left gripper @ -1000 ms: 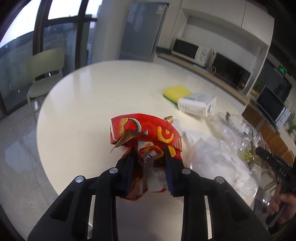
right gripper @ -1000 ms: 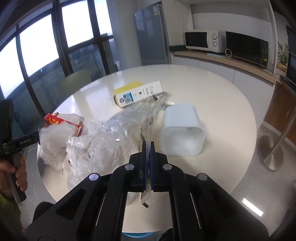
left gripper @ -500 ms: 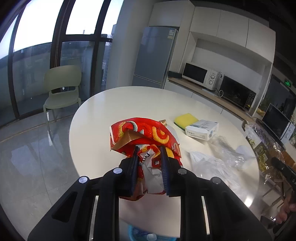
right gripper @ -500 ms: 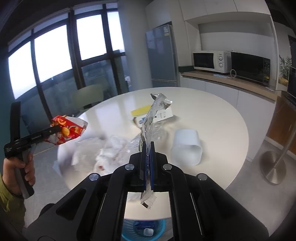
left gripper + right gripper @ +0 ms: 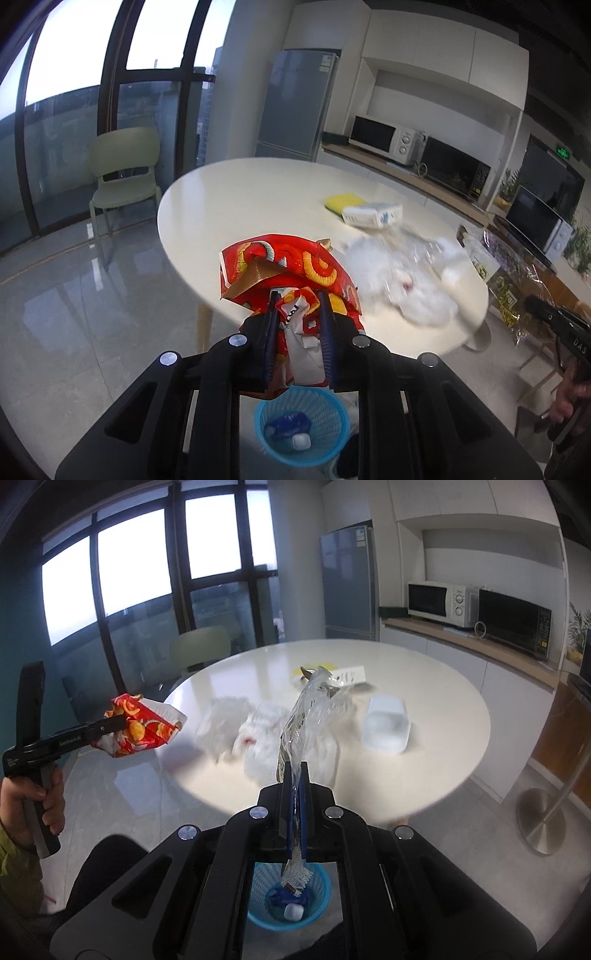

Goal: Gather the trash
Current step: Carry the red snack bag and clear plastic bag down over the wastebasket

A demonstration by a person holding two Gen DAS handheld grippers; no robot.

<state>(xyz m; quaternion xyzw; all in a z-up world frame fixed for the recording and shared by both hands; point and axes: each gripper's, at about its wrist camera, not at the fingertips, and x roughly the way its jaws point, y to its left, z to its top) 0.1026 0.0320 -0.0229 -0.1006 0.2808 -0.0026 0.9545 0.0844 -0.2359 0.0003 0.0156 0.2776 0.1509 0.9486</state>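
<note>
left gripper [image 5: 297,299] clamps red snack bag [image 5: 284,273] | right gripper [image 5: 293,771] pinches clear wrapper [image 5: 303,716]

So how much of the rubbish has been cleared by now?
A little: the blue bin on the floor already holds a few bits. In hand: the left tongs grip a red snack bag, the right tongs a clear wrapper. Left on the table: crumpled white bags, a tub, a box, a sponge.

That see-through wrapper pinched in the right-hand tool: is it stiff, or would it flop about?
Probably light and fairly springy: the clear wrapper stands up above the right gripper while its tail dangles below toward the blue basket. Its crinkled, glossy film looks slippery, so a thin pinch might slip.
</note>
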